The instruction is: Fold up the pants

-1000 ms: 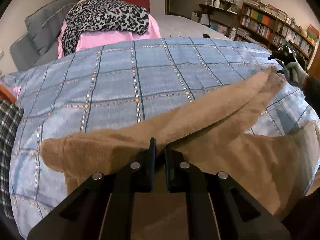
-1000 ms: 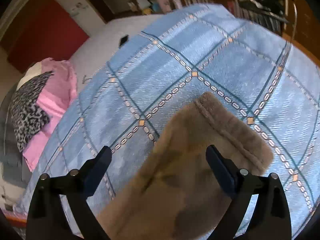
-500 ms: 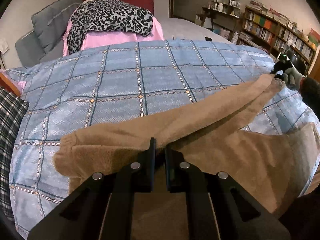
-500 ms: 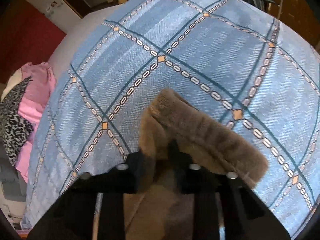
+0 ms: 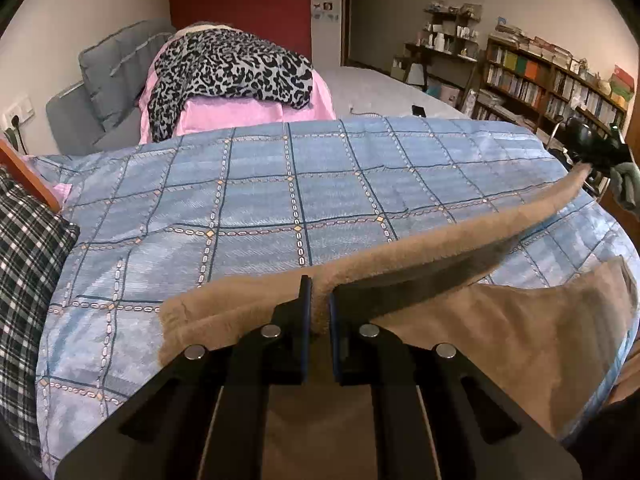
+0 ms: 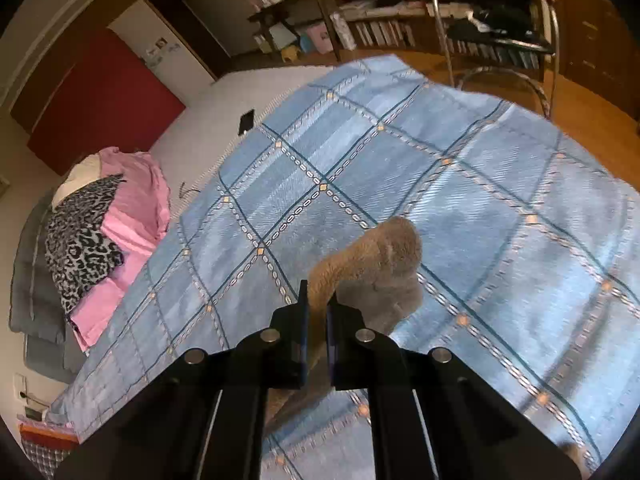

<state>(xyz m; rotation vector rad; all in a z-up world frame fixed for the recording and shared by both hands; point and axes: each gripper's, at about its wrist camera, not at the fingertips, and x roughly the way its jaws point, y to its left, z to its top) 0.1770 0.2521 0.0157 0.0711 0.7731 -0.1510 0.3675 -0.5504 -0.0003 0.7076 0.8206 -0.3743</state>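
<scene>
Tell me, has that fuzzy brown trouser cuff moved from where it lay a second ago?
Yes. The cuff, clamped in the right tool, whose jaws have just closed on it, has risen off the blue checked quilt it lay flat on.

The left gripper (image 5: 318,300) covers the waist end of the pants (image 5: 500,336), and the lower picture edge cuts the cloth off behind its fingers. The right gripper (image 6: 316,306) hides the fold of the cuff it pinches; the leg below it is lost under the black frame. The quilt (image 6: 500,200) blurs toward the right edge. Book spines on the bookshelf (image 5: 560,84) are too small to read. The plaid cloth (image 5: 28,280) runs off the left edge.
</scene>
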